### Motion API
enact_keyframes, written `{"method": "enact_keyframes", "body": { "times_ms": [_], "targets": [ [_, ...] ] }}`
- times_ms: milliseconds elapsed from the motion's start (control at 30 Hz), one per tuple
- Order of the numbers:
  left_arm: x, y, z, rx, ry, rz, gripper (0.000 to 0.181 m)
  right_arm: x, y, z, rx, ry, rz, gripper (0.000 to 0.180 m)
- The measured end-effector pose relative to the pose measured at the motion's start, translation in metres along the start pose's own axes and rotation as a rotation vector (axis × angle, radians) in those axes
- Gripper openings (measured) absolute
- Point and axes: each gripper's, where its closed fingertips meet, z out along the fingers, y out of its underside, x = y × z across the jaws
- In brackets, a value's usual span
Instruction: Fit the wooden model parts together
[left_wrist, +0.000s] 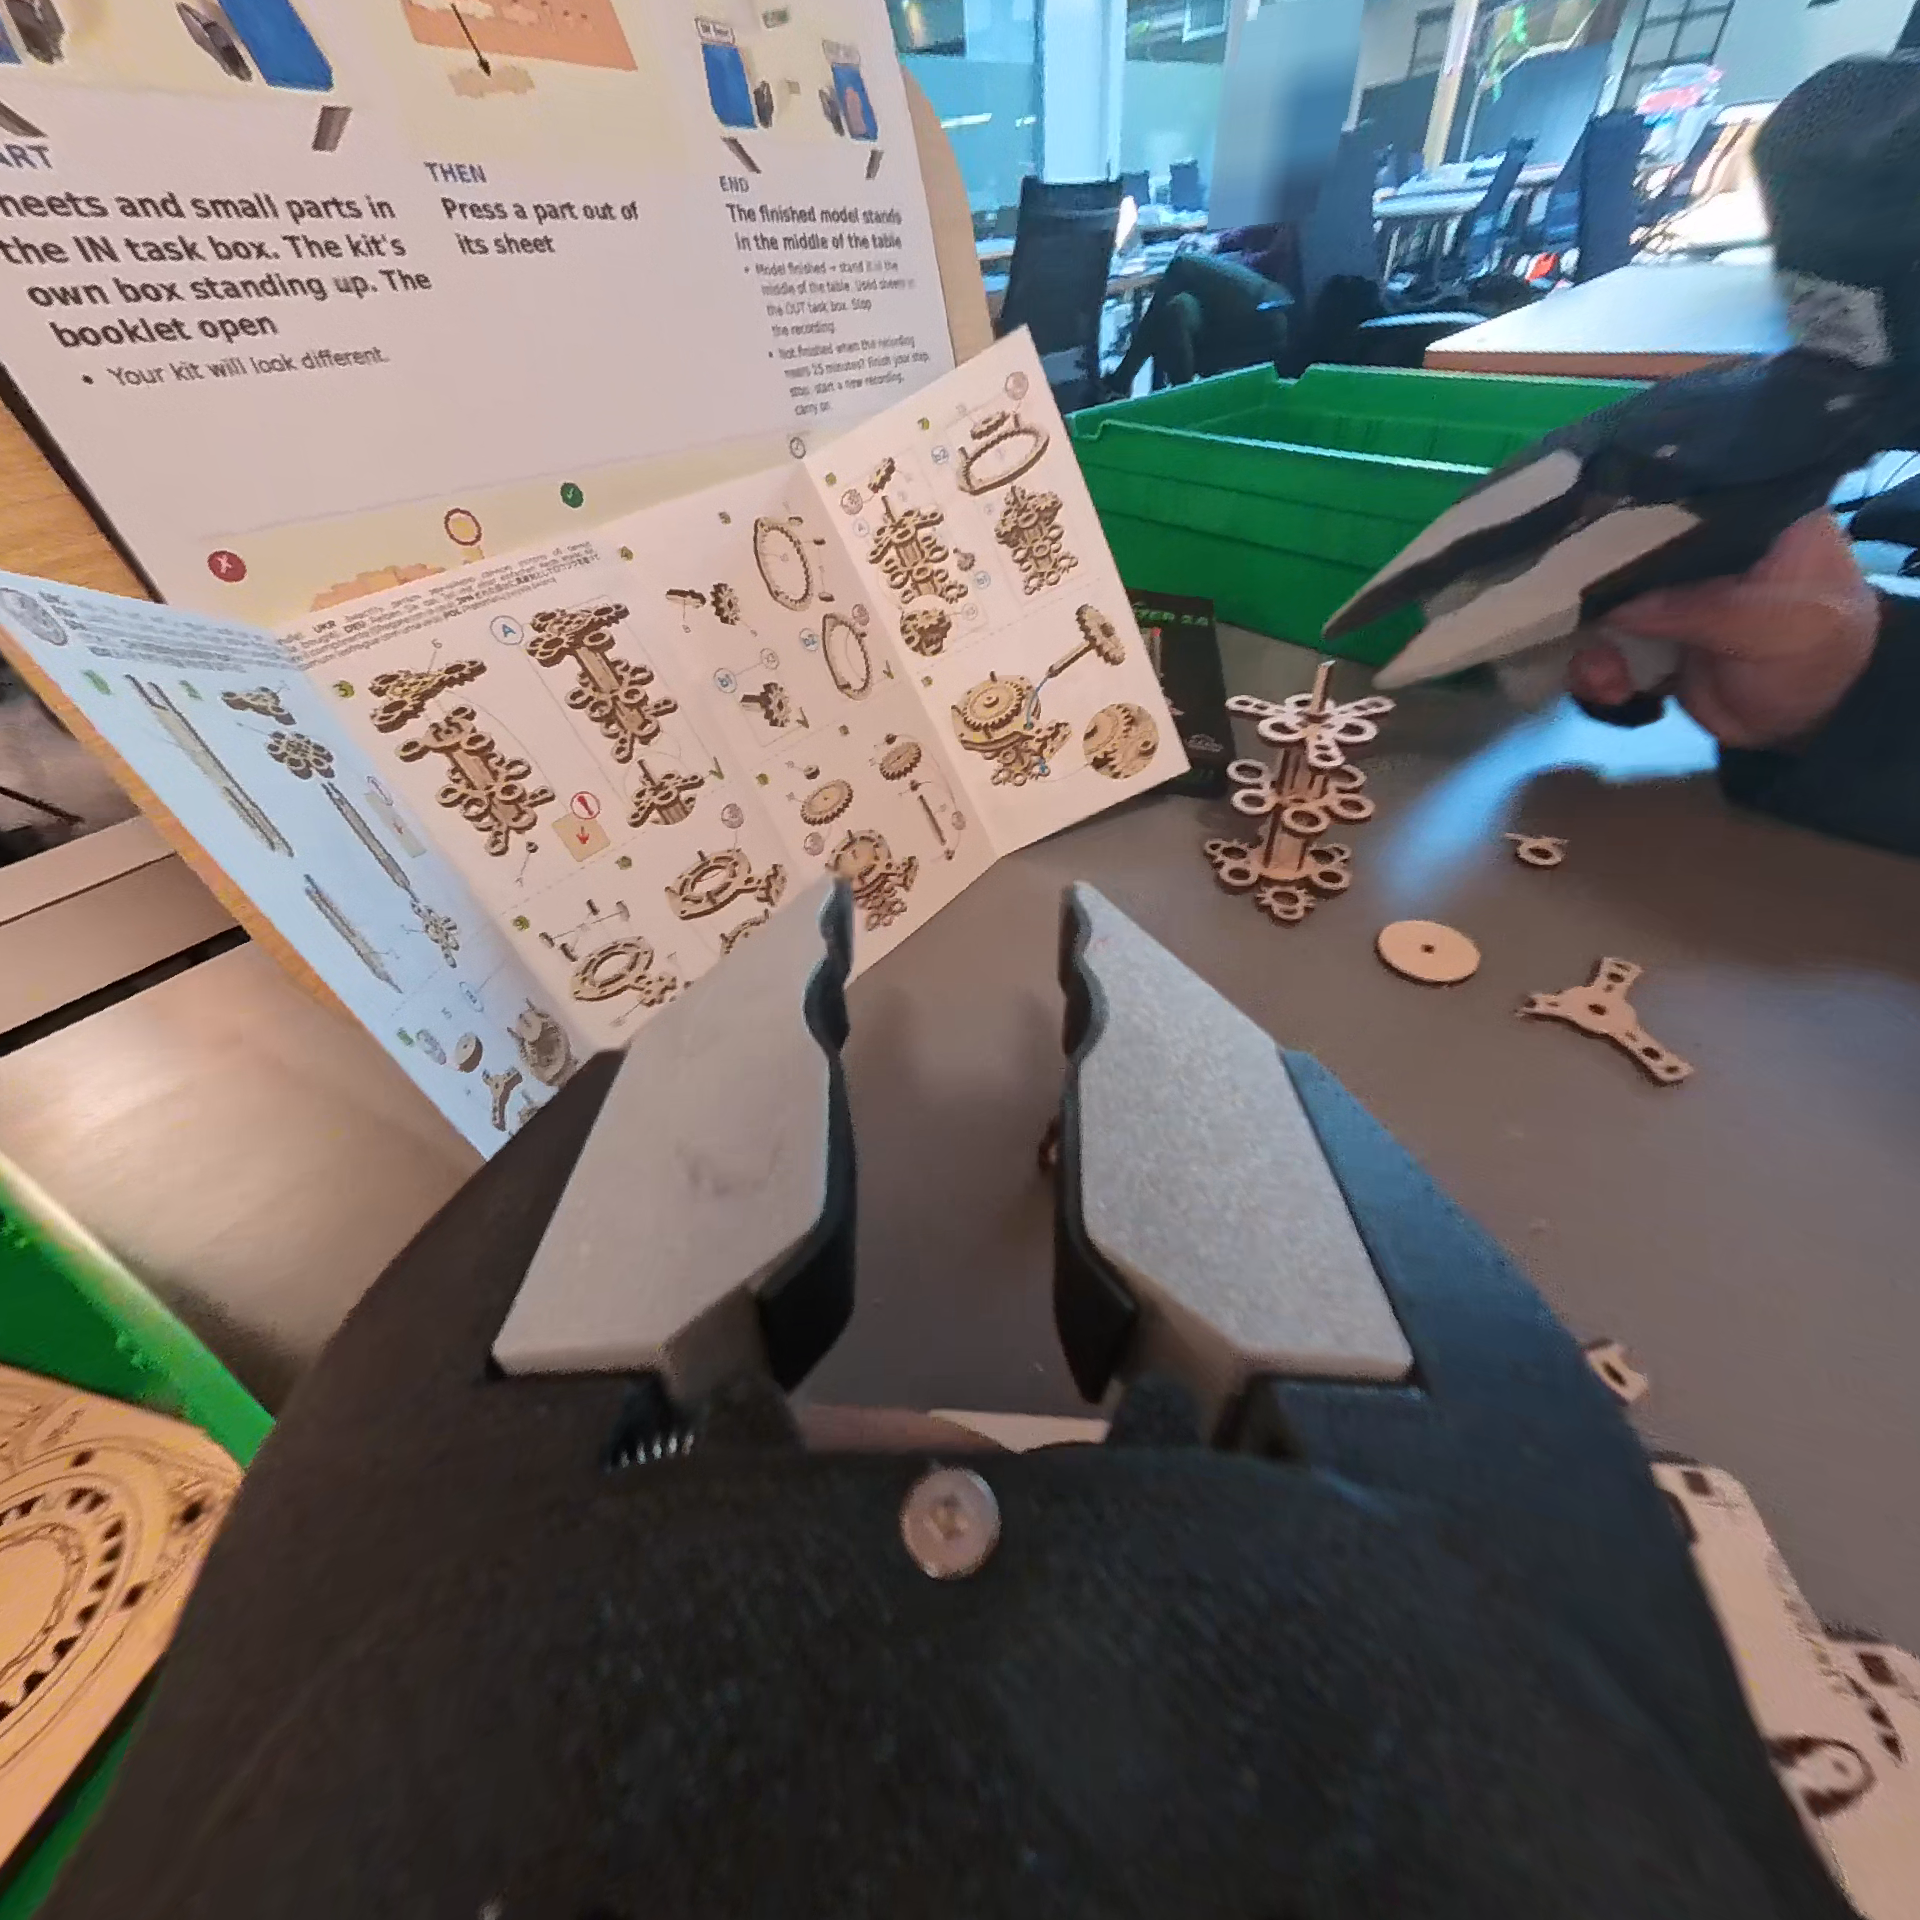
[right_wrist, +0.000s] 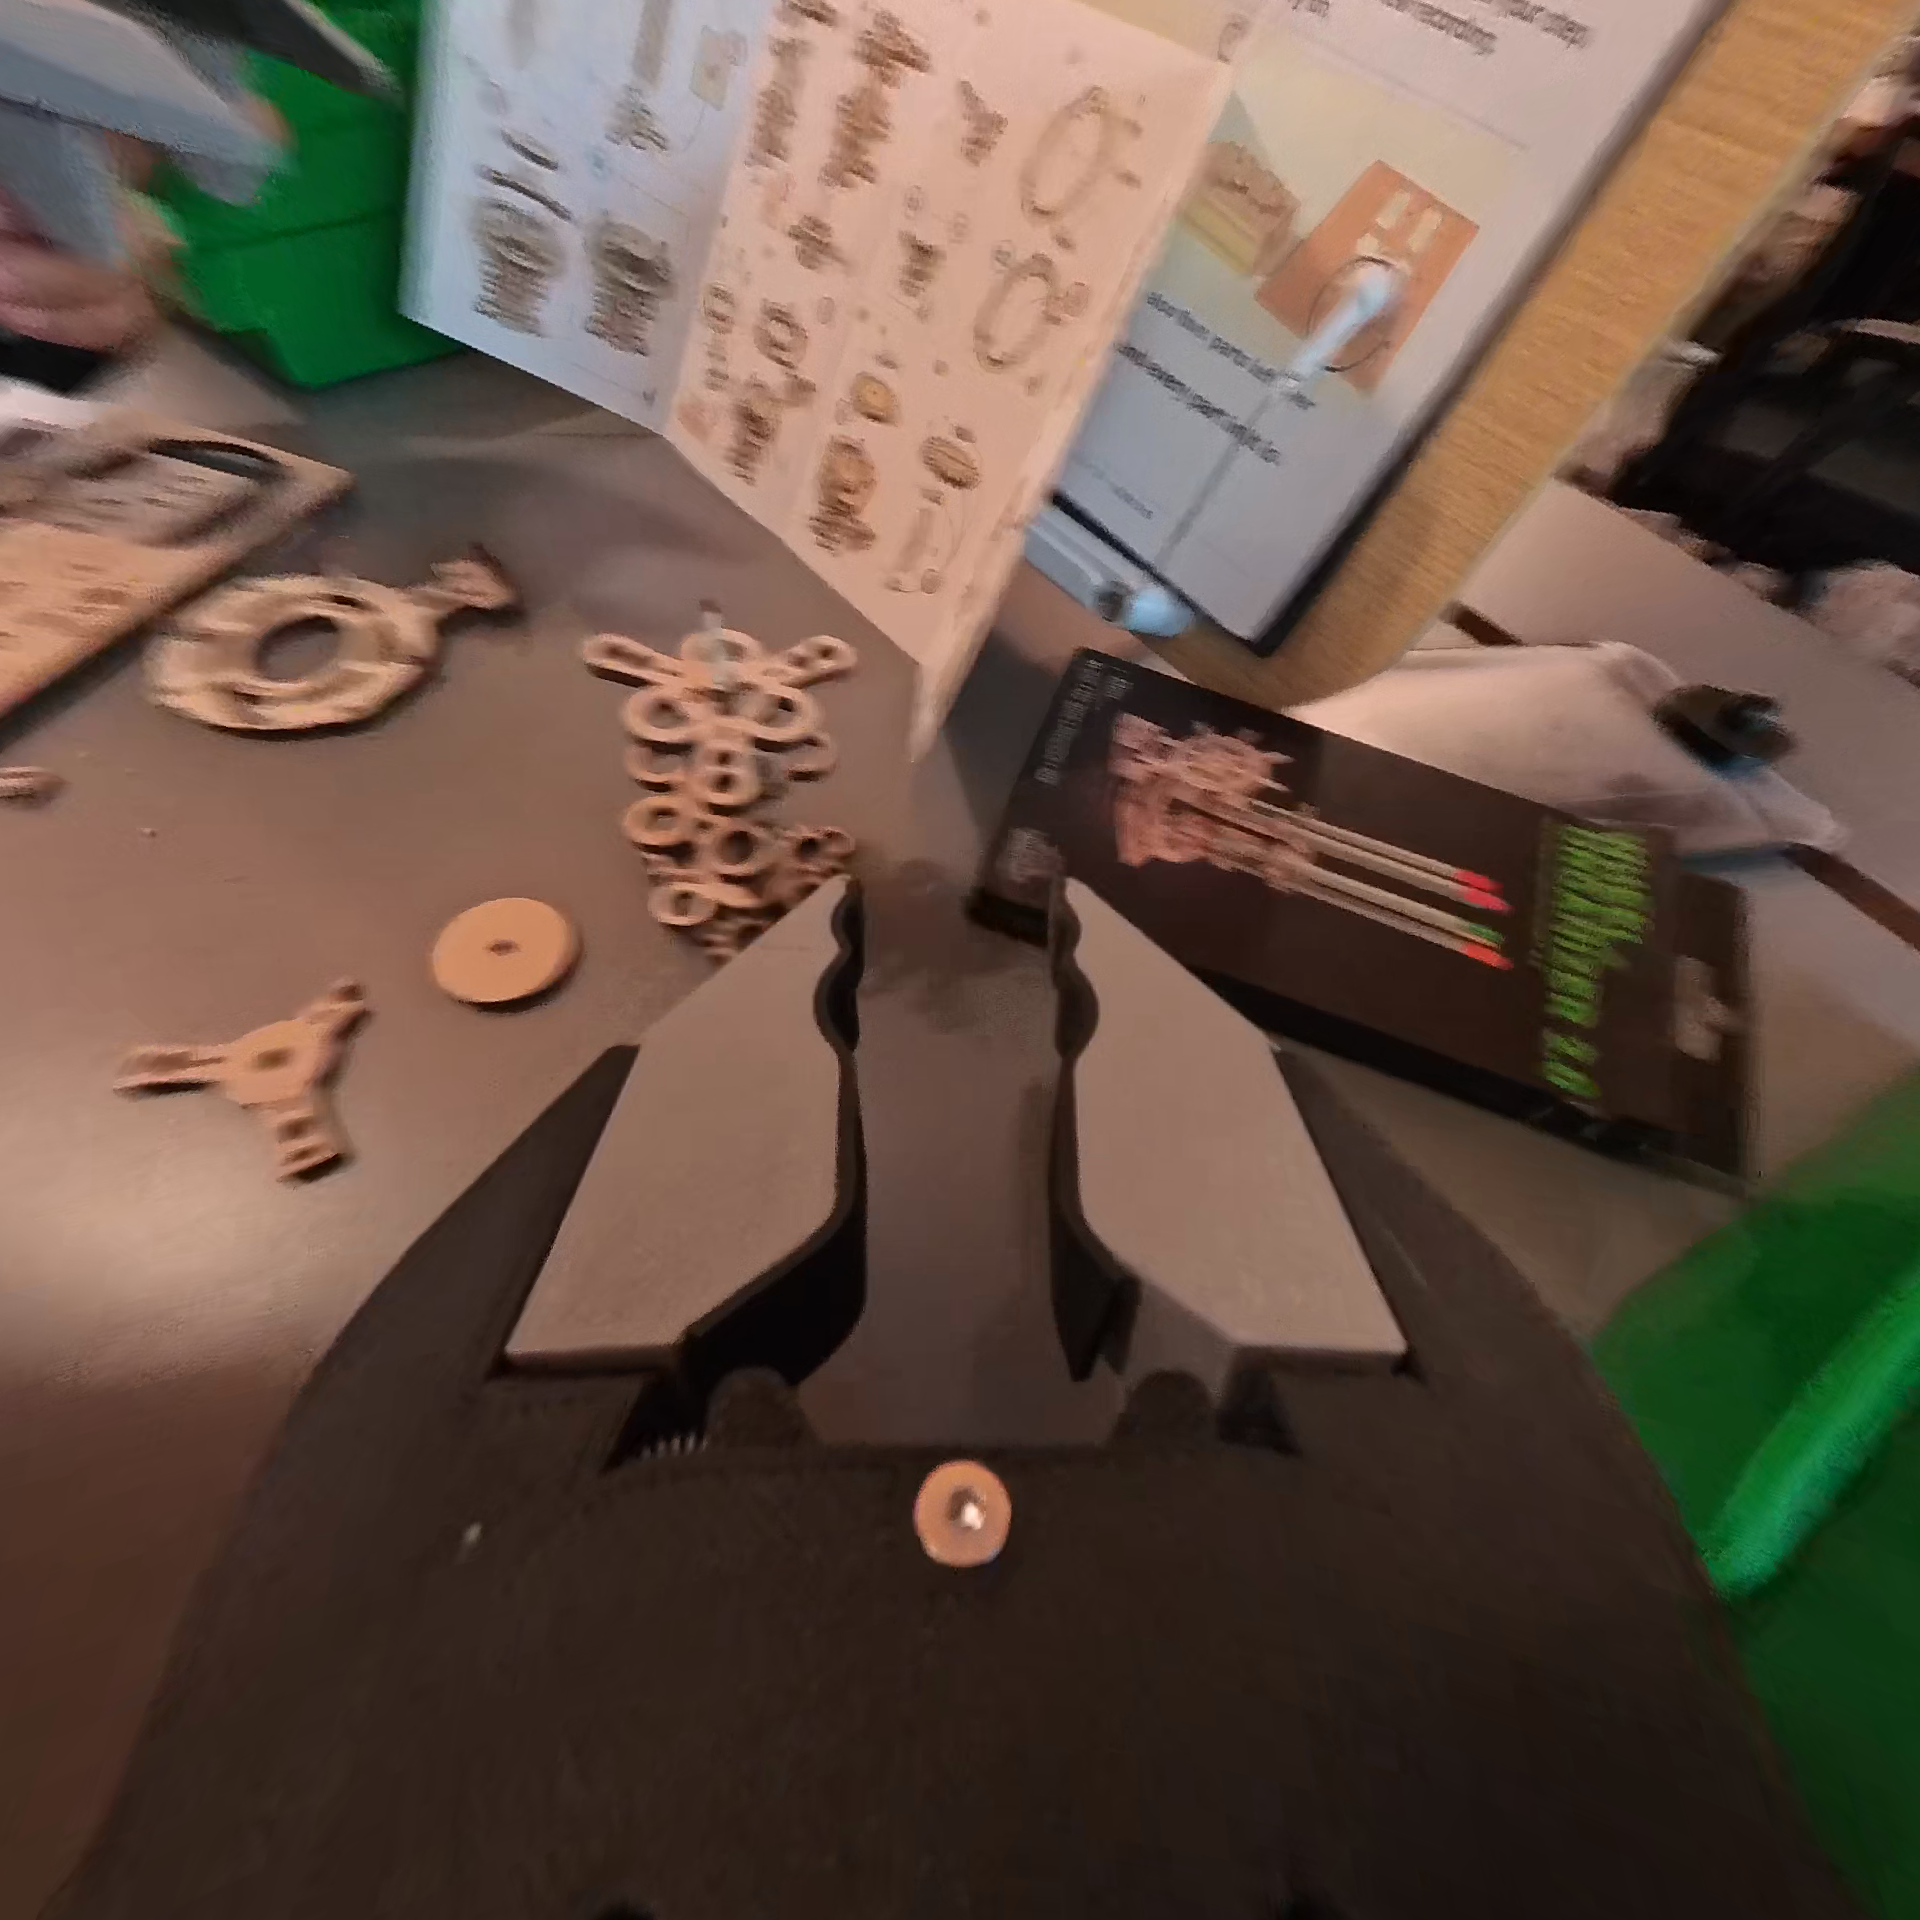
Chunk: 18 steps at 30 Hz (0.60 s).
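On the grey surface (left_wrist: 1351, 1195) lie three loose flat wooden pieces that both views share: one round disc (left_wrist: 1428, 951) with a centre hole, one three-armed piece (left_wrist: 1605, 1018), and, left of them in the left wrist view, one standing wooden model (left_wrist: 1294, 805), a post stacked with ringed plates. A small loop piece (left_wrist: 1536, 849) lies just beyond the disc.

The left gripper (left_wrist: 951, 940) hangs over bare surface with its jaws apart and nothing between them. Behind it one fold-out booklet (left_wrist: 644, 769) stands open against a printed board (left_wrist: 468, 312). To the right sits one green bin (left_wrist: 1299, 488), and the right gripper (left_wrist: 1361, 649), held in a hand (left_wrist: 1756, 644), hovers just above the model's top; seen from here its fingers look close together.

The right wrist view, blurred, shows that gripper (right_wrist: 951, 925) empty with a gap between its jaws, the model (right_wrist: 727, 779) just ahead to its left. Only this view shows one large ring-shaped piece (right_wrist: 301, 655), one cut-out sheet (right_wrist: 114, 551) at far left, and the black kit box (right_wrist: 1403, 935) lying flat on the right. Only the left wrist view shows a sheet (left_wrist: 94, 1558) in a green bin at its lower left.
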Motion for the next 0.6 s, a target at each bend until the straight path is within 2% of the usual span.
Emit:
{"method": "enact_keyframes", "body": {
  "times_ms": [67, 133, 333, 600],
  "targets": [
    [-0.001, 0.002, 0.001, -0.016, -0.021, 0.024, 0.035, 0.030, 0.010, -0.004, -0.090, 0.223, -0.031, 0.030],
    [0.000, 0.000, 0.001, -0.009, -0.032, 0.049, 0.035, 0.042, 0.014, -0.009, -0.151, 0.334, -0.054, 0.027],
    [0.000, 0.007, 0.006, -0.031, -0.058, 0.084, 0.034, 0.046, 0.013, -0.015, -0.205, 0.468, -0.169, 0.020],
    [0.001, 0.002, 0.003, -0.010, -0.071, 0.086, 0.034, 0.046, 0.013, -0.016, -0.202, 0.477, -0.169, 0.018]
  ]
}}
